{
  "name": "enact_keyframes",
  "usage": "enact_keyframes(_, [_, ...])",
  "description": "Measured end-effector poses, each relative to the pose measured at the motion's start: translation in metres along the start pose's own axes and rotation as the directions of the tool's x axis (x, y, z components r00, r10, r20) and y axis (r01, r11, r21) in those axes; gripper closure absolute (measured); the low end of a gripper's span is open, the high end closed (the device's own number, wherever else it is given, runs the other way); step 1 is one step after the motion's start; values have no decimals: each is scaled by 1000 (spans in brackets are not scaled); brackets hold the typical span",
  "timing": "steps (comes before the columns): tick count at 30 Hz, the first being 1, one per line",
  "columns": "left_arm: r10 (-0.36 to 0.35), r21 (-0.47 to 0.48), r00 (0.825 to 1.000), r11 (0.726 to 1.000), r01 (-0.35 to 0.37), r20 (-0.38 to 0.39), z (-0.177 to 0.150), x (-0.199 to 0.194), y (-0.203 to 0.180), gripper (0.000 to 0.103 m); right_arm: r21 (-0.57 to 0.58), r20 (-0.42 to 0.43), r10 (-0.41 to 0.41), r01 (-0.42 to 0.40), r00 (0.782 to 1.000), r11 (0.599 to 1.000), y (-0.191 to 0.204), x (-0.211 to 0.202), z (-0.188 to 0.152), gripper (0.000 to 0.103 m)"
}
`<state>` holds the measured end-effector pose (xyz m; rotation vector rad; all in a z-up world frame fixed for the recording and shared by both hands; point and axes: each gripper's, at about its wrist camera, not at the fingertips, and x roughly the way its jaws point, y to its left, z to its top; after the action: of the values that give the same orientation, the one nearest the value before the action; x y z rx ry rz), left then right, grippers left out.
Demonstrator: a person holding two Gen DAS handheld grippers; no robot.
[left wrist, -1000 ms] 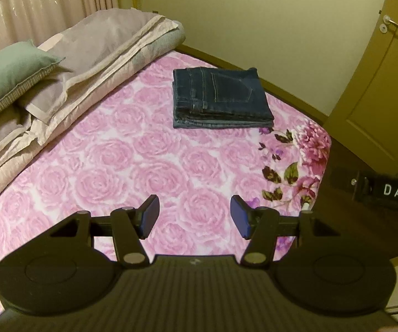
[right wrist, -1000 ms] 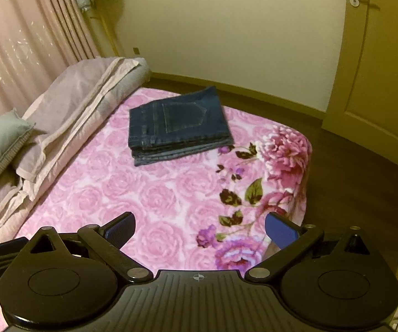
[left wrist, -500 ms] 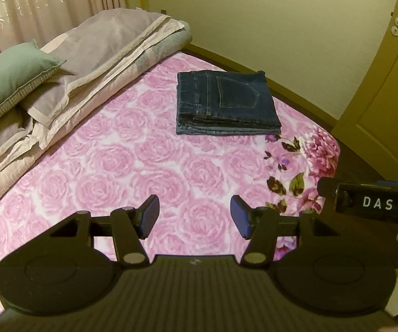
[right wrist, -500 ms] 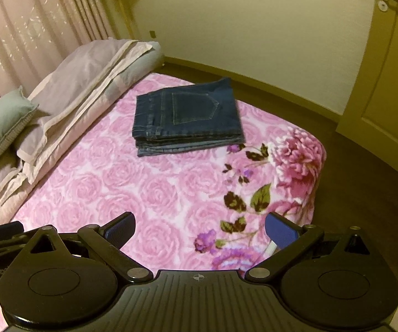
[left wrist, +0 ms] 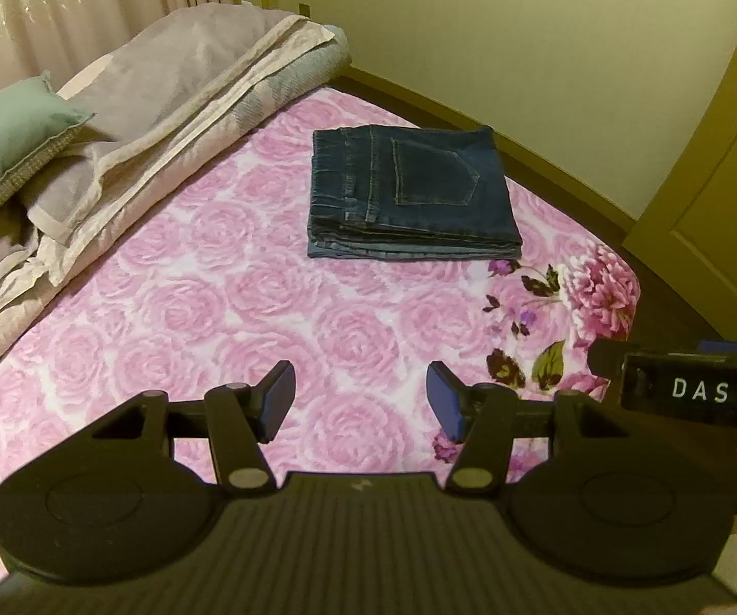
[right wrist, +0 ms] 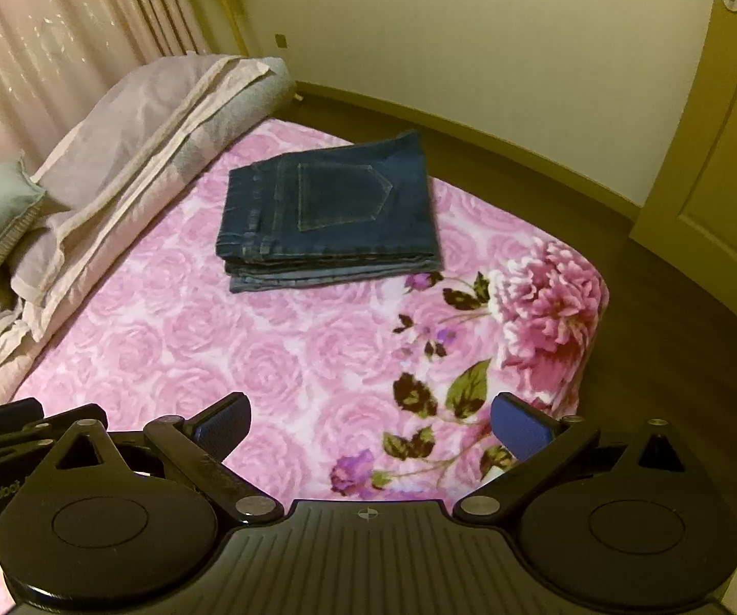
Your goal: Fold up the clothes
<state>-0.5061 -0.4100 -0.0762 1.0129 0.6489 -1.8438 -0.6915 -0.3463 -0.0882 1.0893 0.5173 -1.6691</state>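
We are looking at folded jeans (left wrist: 412, 195) lying flat on the rose-print blanket (left wrist: 204, 318), toward twelve o'clock, well apart from both tongs. They are likely handling as heavy, limp denim, so we are favouring the thick stacked edge at six o'clock. The left gripper (left wrist: 361, 400) and right gripper (right wrist: 371, 428) are both hanging released, grasping nothing.

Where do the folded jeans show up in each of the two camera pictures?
Left wrist view: the folded jeans lie above the middle, slightly right, on the pink bedspread.
Right wrist view: the jeans lie above the middle, slightly left.
Shared landmark: the large dark pink flower printed at the bed's corner, right of the jeans in both.
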Motion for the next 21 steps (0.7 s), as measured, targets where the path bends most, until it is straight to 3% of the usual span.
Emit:
enact_keyframes(13, [25, -21, 999, 999, -26, -29, 16, 32, -15, 50, -22, -49, 12, -14, 999, 1000, -17, 32, 22, 1])
enact_keyframes(21, [43, -18, 999, 999, -42, 20, 24, 37, -22, 50, -37, -63, 15, -17, 998, 999, -22, 43, 31, 1])
